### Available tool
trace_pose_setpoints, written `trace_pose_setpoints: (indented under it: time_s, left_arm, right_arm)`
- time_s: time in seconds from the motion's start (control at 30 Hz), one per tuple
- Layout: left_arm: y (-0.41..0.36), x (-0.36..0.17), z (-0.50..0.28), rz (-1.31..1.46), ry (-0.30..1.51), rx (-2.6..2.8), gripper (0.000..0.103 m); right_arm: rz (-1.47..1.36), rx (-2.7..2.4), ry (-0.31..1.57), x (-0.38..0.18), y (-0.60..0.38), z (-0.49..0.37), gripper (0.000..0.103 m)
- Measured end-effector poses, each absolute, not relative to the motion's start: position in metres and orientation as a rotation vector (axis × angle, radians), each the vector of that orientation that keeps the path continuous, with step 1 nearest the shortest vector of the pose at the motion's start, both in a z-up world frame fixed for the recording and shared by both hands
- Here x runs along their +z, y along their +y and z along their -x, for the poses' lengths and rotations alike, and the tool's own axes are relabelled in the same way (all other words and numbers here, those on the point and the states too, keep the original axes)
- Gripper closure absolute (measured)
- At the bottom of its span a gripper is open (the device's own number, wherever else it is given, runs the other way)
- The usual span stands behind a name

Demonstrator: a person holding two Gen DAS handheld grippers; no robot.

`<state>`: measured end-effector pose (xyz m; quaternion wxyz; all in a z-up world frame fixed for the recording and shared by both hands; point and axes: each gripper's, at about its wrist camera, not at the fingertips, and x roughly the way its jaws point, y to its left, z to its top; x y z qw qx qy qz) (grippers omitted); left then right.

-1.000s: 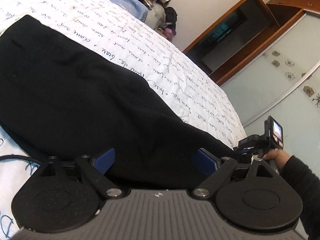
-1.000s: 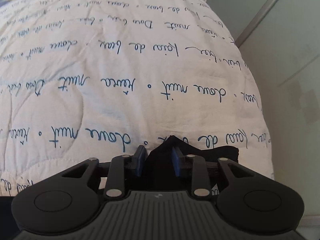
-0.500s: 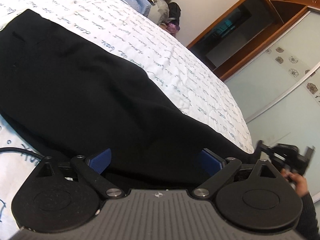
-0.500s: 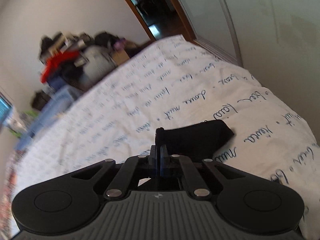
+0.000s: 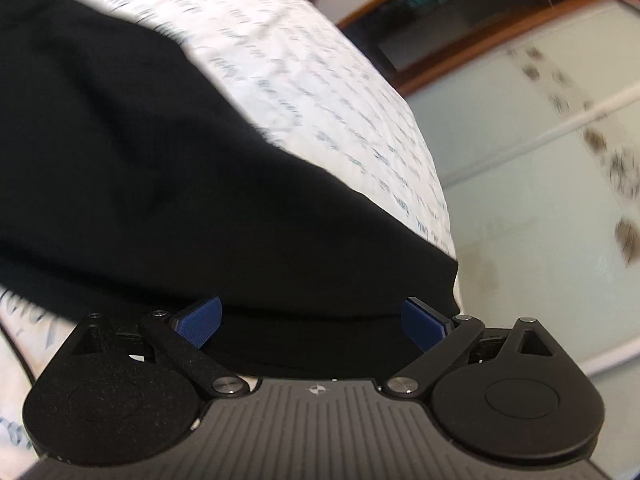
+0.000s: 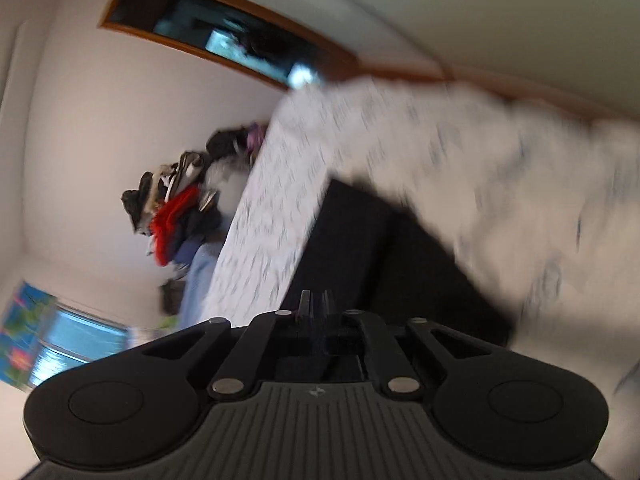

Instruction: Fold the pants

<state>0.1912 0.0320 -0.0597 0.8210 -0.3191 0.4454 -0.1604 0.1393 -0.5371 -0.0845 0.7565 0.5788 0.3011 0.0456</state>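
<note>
While right gripper [image 6: 314, 304] pinches soft black pants [image 6: 360, 248], left gripper [image 5: 312, 320] gapes.

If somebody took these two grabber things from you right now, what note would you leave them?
Left gripper: open, fingers either side of the black pants hem, not pinching.
Right gripper: shut on a pant end, it seems; the view is blurred.
Pants: spread long across the white quilt with blue script.
Done: one end looks gripped.
Left: close the left gripper on the cloth, bring the ends over, flatten the fold.
</note>
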Motion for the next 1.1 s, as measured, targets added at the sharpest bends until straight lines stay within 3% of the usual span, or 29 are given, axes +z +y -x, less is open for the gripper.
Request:
trace_pose_setpoints:
  time_s: [0.17,0.27,0.47,0.53,0.77,1.0,1.1]
  left_arm:
    - [-0.002,-0.044,-0.194,0.424,0.879,-0.271,0.006]
    - [-0.011,-0.044,-0.195,0.416,0.896,-0.287,0.006]
    - [-0.021,-0.049,-0.200,0.398,0.922,-0.280,0.006]
    - [-0.023,-0.053,-0.201,0.394,0.927,-0.279,0.006]
    - [-0.020,-0.054,-0.195,0.384,0.910,-0.288,0.006]
    - [-0.005,-0.058,-0.195,0.508,0.910,-0.271,0.006]
    - [-0.004,-0.057,-0.195,0.515,0.914,-0.264,0.006]
  right_arm:
    - [-1.380,0.115,0.567,-0.107,-0.553,-0.160,0.097]
    - [-1.394,0.077,0.648,-0.120,-0.557,-0.177,0.097]
    - [-1.094,-0.114,0.745,-0.103,-0.545,-0.200,0.095]
    - [-1.114,-0.089,0.766,-0.109,-0.545,-0.207,0.086]
    - [-1.200,-0.052,0.681,-0.110,-0.548,-0.203,0.068]
    - [-1.211,-0.011,0.669,-0.117,-0.548,-0.216,0.069]
    - [-1.183,0.000,0.656,-0.118,-0.544,-0.222,0.098]
